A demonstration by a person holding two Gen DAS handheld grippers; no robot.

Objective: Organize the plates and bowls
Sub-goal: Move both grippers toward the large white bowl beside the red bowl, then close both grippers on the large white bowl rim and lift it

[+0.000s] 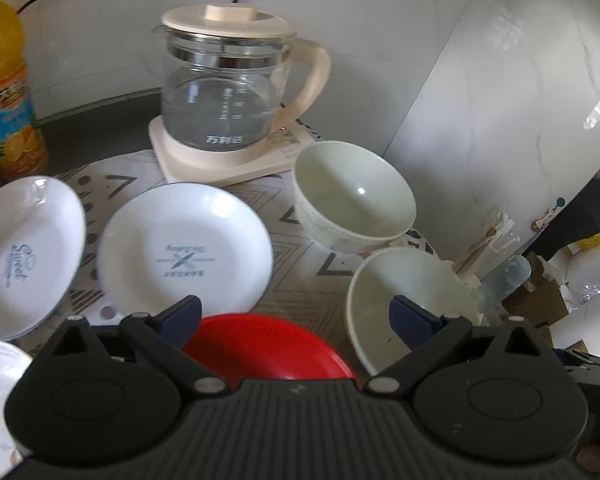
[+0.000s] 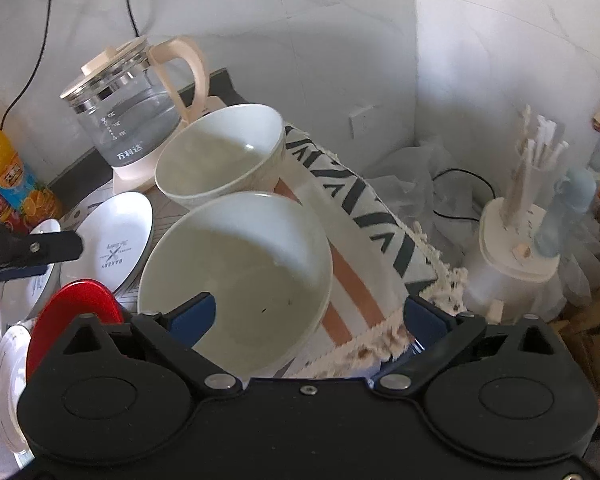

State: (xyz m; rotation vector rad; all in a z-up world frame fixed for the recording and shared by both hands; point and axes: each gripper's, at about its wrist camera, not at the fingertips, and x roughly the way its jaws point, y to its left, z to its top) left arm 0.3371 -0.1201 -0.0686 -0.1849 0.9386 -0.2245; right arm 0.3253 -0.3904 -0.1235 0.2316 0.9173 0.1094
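Both tongs stand wide apart and grip nothing: the left tongs point(image 1: 296, 316) hover over the red plate point(image 1: 268, 348), the right tongs point(image 2: 310, 318) hang just above the near white bowl point(image 2: 236, 276), whose far rim lies between the blue pads. A second, ribbed bowl point(image 2: 220, 156) sits just behind it, touching or nearly so. To the left, on the patterned cloth point(image 1: 300, 280) over the bench, two white plates lie side by side: the bakery plate point(image 1: 186, 248) and the Sweet plate point(image 1: 24, 256).

Likely step: nest one bowl in the other. To do it well, I would bring one pad inside the near bowl's wall and one outside, pinch the rim squarely, lift straight, and lower it level into the ribbed bowl; glazed ware may slip if tilted.

Writing: "BAKERY" with crossed cutlery on one plate, "Sweet" in script on the other. The glass kettle point(image 1: 226, 92) bears Chinese characters and level marks. The orange drink bottle point(image 1: 4, 80) carries a label too blurred to read
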